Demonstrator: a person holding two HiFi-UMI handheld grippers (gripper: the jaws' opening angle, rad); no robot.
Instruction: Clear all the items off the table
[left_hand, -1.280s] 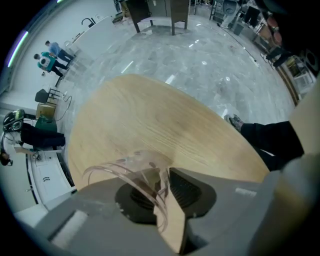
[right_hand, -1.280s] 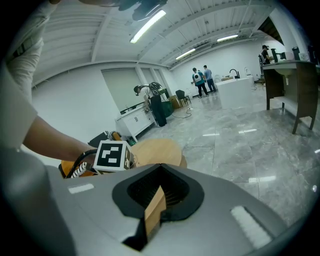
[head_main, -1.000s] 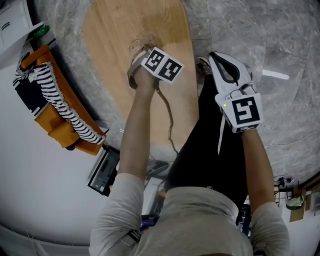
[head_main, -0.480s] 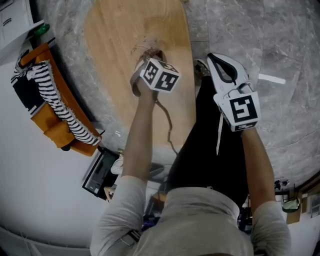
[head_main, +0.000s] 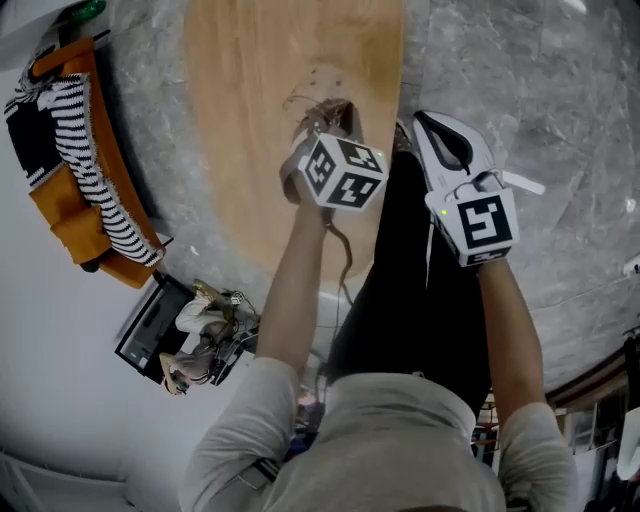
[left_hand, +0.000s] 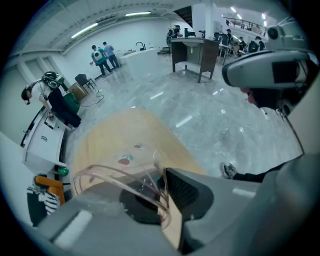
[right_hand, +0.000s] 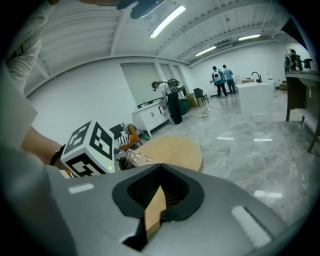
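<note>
The room was a large, bright hall with a grey marbled floor (head_main: 520, 60) and white walls, strip lights overhead, and a few people standing far off by a white counter (left_hand: 142, 55). An oval wooden worktop (head_main: 250, 80) stood on that floor, its surface bare apart from what the person held over it.

The left gripper (left_hand: 164, 195) had its jaws closed on the wall of a clear plastic cup (left_hand: 115, 172), the thin rim pinched between the two black pads. The cup was see-through, with small reddish-brown prints on its side, and the wood showed through it. In the head view it lay over the near right part of the worktop, just ahead of the left gripper's marker cube (head_main: 342, 172). Whether its base touched the wood could not be told.

The right gripper (right_hand: 159, 197) was held off the worktop's right edge, above the person's black trousers (head_main: 400, 300) and the floor. Its jaws were drawn together with nothing between them. In its own view the left gripper's cube and the crinkled clear plastic showed to its left, with the worktop beyond.

To the left of the worktop, against a white surface, sat an orange thing (head_main: 60, 215) with a black-and-white striped cloth (head_main: 95, 185) draped over it. The toe of one shoe (left_hand: 228, 170) showed on the floor beside the worktop's edge.
</note>
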